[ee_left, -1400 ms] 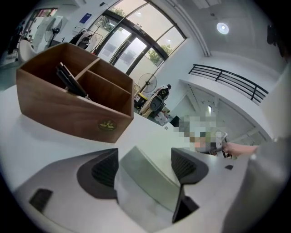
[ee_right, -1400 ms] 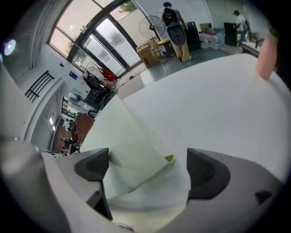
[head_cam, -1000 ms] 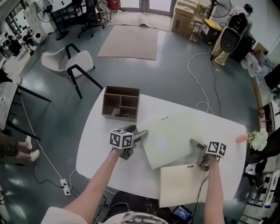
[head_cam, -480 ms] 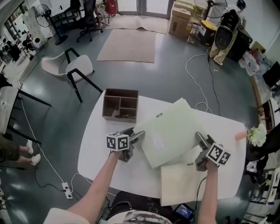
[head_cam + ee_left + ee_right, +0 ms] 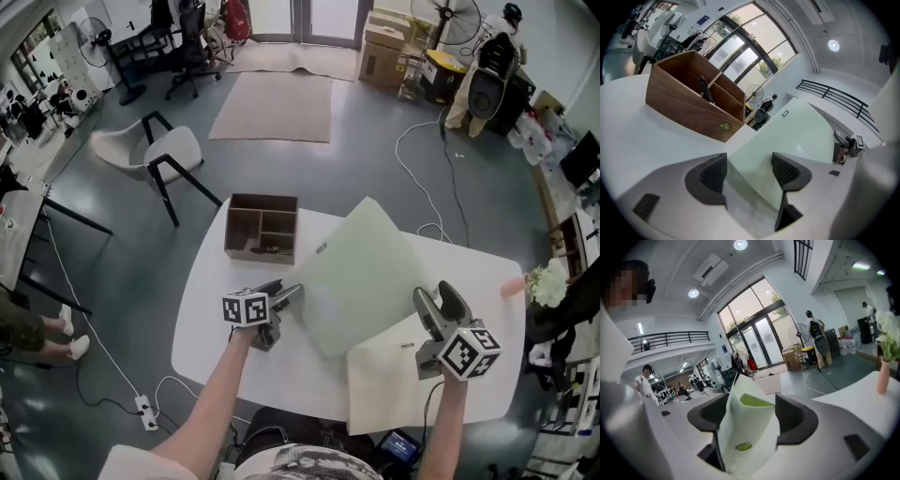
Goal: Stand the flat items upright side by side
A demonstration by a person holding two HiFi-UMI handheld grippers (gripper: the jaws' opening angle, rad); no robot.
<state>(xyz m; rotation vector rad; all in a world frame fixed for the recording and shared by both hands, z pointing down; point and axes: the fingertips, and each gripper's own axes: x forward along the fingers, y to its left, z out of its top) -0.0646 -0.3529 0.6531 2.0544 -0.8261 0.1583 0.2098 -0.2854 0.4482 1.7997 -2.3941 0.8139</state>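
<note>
Print: label [image 5: 785, 113] on pale green folder [image 5: 361, 272] and gold emblem [image 5: 724, 126] on wooden organiser [image 5: 261, 228] too small to read | left tool [image 5: 289, 291]: jaws just closing, apart round folder's corner | right tool [image 5: 434, 295]: jaws just closing, clamped on folder's bowed edge; folder tilted up between tools | cream folder [image 5: 389, 384] flat below right tool | white bench [image 5: 206, 319], grey floor [image 5: 309, 178]

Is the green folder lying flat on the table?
No, the green folder slants up off the table, a corner clamped in the right gripper.
</note>
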